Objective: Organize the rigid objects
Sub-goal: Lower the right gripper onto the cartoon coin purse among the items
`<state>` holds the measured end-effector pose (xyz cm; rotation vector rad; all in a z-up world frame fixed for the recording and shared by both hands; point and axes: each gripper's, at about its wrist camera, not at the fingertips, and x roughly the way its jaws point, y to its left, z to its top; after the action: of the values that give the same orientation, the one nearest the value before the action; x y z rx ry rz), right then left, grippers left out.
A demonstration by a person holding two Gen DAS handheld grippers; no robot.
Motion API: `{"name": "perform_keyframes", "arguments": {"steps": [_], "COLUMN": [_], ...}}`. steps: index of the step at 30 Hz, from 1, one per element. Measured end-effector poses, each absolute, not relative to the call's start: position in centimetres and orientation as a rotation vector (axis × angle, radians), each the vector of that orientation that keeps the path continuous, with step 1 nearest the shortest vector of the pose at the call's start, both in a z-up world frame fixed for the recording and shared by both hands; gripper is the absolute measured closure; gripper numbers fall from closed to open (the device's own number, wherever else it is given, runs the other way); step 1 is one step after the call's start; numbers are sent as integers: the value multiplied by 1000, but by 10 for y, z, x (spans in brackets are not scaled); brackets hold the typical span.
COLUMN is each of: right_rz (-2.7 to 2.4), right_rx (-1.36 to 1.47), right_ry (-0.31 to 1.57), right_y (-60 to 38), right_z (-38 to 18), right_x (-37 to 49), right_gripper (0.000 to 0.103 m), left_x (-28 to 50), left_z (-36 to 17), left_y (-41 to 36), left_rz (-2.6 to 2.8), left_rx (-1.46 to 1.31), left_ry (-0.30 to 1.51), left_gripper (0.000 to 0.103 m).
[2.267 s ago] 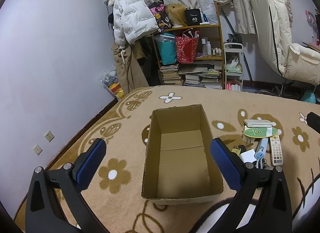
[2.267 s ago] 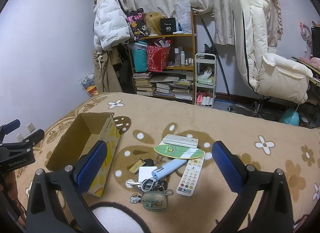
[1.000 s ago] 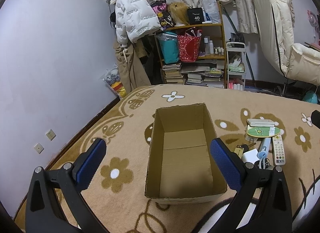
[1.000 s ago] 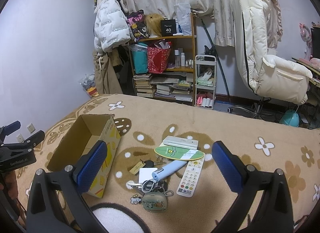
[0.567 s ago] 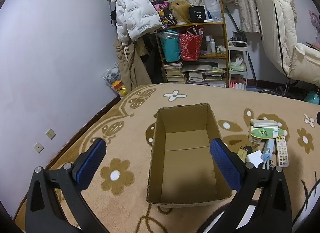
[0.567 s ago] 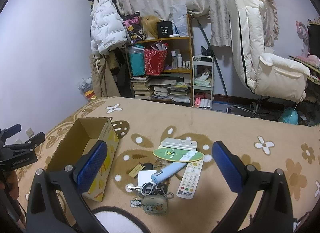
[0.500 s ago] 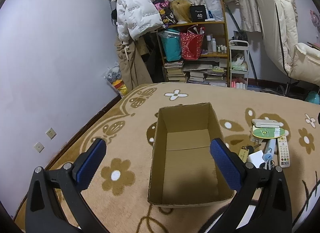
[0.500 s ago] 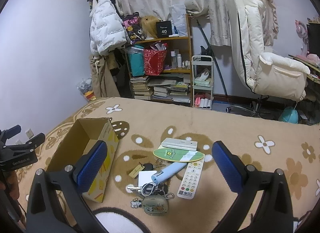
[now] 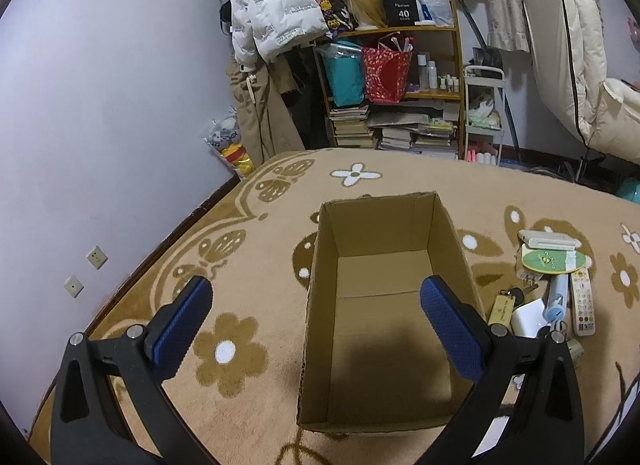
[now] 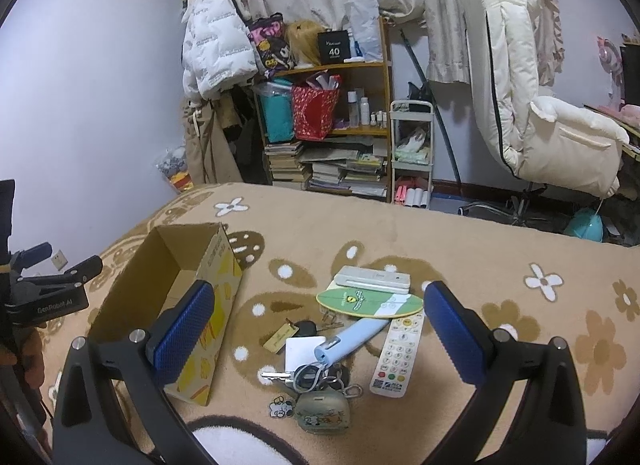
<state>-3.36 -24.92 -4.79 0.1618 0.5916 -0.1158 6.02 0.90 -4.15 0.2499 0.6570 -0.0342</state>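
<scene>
Left gripper (image 9: 316,307) over brown flowered blanket (image 9: 256,265), jaws wide apart, nothing between 2 blue pads (image 9: 182,323). Open cardboard box (image 9: 320,305) straight ahead, interior bare (shadow on floor). Right of box, small clutter: white remote (image 9: 582,299), green oval card (image 9: 554,260), light-blue tube (image 9: 557,299), keys (image 9: 516,297). Bookshelf (image 9: 400,85) behind, against wall.

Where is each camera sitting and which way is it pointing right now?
Left wrist: sits on the left gripper, above the blanket, looking forward and down into the open cardboard box; its own two blue-padded fingers, spread open, show.
Right wrist: sits on the right gripper, looking forward and down at the pile of small things by the remote; its own open fingers show, plus the left gripper at the left edge.
Shared: the box, the remote, the green oval card and the bookshelf behind.
</scene>
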Motion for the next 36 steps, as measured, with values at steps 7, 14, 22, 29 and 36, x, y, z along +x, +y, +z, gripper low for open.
{"name": "perform_keyframes", "arguments": {"steps": [7,14,22,29,36], "right_rz": [-99,-91,-91,-84,-37], "right_rx": [171,184,181,146,160], "right_ry": [649,704,783,872,958], "right_y": [-245,-244,-242,-239,-236], "right_z": [-69,-89,-116,-139,-160], "right_x": [-25,-19,-11,-7,-3], "right_gripper": [0,0,0,0,0], "left_x": [74,87,93,97,100], "left_z": [-65,-88,-111,-123,-135], "left_y": [24,44,53,53,53], "left_rz": [-35,-5,7,6,-25], "left_rx": [199,142,134,141,122], "left_ry": [723,772,823,854,905], "left_gripper": [0,0,13,42,85]}}
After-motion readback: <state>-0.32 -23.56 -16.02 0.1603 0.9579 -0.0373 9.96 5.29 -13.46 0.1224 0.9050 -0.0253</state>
